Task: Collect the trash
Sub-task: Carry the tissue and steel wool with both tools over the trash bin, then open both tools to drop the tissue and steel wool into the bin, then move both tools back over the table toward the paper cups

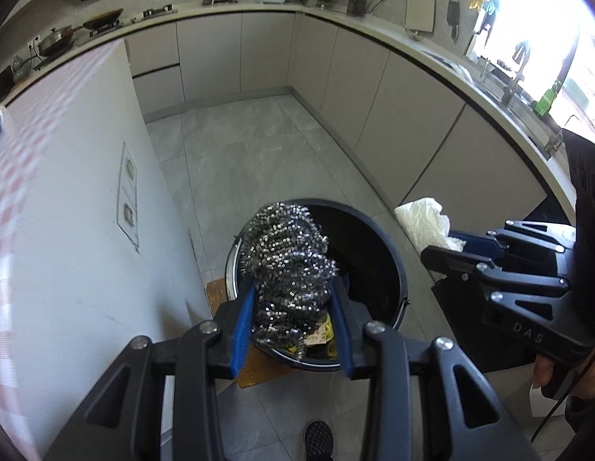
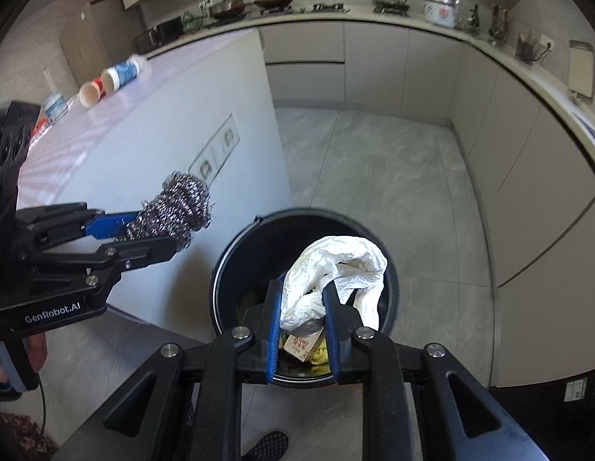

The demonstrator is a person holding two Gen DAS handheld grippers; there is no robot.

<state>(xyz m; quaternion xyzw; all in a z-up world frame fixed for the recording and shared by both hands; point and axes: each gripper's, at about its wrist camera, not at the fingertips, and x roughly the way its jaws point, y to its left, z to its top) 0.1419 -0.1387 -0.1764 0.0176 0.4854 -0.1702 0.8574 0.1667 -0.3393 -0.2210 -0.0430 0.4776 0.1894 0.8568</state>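
Observation:
My left gripper (image 1: 293,288) is shut on a steel wool scourer (image 1: 290,265) and holds it over the near left rim of a dark round trash bin (image 1: 385,257) on the floor. It also shows in the right wrist view (image 2: 155,230) with the scourer (image 2: 174,207). My right gripper (image 2: 303,288) is shut on a crumpled white plastic bag (image 2: 336,269) above the bin (image 2: 236,265). The bag (image 1: 424,223) hangs right of the bin in the left wrist view, in the right gripper (image 1: 443,249). Paper scraps and yellow trash (image 2: 305,345) lie inside the bin.
A white kitchen island (image 2: 228,77) stands left of the bin, with paper cups (image 2: 117,77) lying on top. Cabinets (image 1: 412,115) run along the back and right. A brown board (image 1: 255,368) lies under the bin. A shoe (image 1: 318,438) shows at the bottom.

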